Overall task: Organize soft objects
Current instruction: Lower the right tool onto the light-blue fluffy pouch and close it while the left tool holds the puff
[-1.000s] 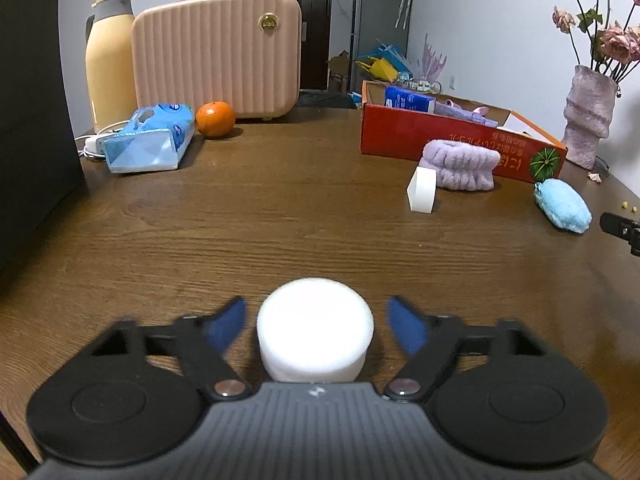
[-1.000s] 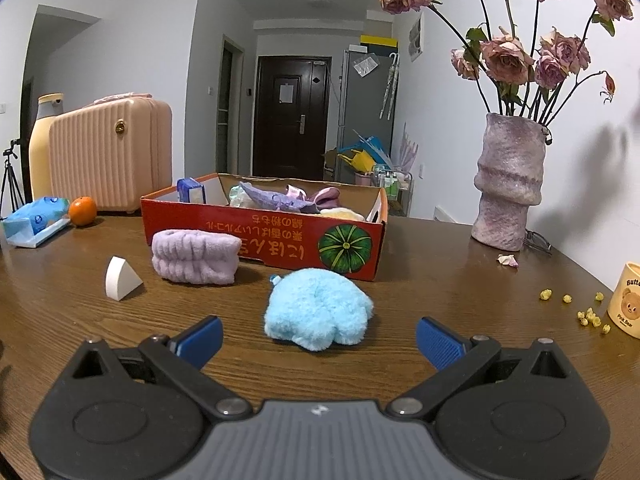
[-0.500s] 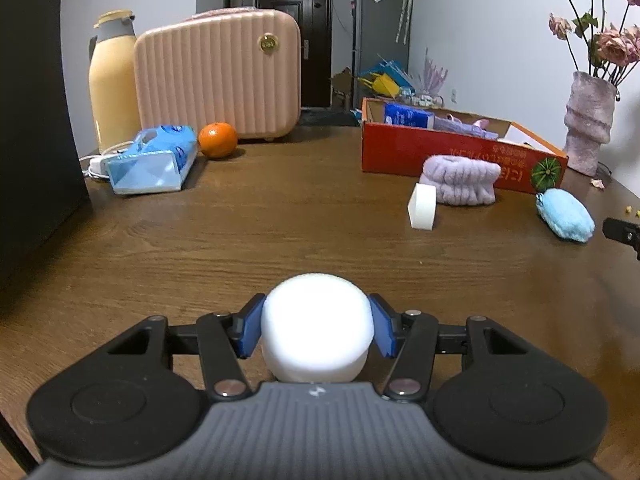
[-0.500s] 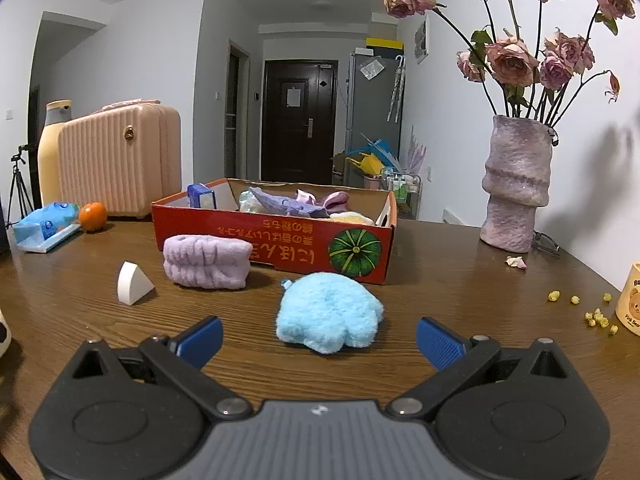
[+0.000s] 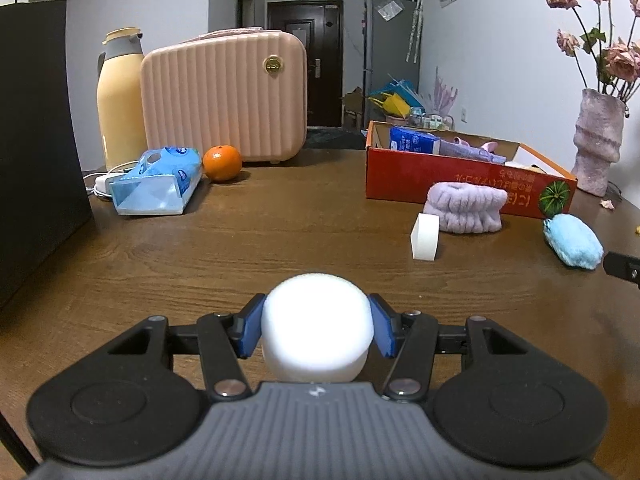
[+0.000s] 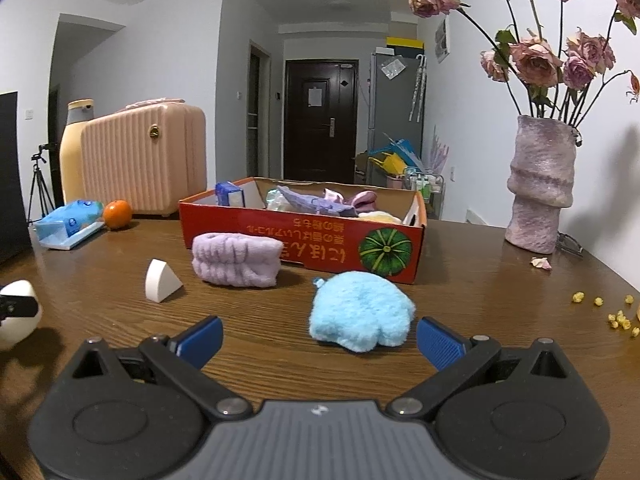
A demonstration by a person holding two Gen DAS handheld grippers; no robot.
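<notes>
My left gripper [image 5: 318, 330] is shut on a round white sponge [image 5: 316, 326], its blue pads pressing both sides. The same sponge [image 6: 16, 314] shows at the left edge of the right wrist view. My right gripper [image 6: 318, 338] stands open just short of a fluffy light-blue mitt [image 6: 362, 314], which also lies at the far right in the left wrist view [image 5: 574, 242]. A lilac folded headband [image 6: 236, 260] and a white wedge sponge [image 6: 160, 286] lie in front of the red cardboard box [image 6: 304, 240], which holds several soft items.
A pink ribbed case [image 5: 224, 94], a cream thermos [image 5: 120, 98], a blue tissue pack [image 5: 158, 182] and an orange [image 5: 222, 158] stand at the table's back left. A purple vase [image 6: 540, 186] with dried roses stands at the right, with yellow crumbs [image 6: 612, 312] near it.
The left gripper closed onto the round white sponge and lifted it slightly. The right gripper stayed open and barely shifted, tilting up a little.
</notes>
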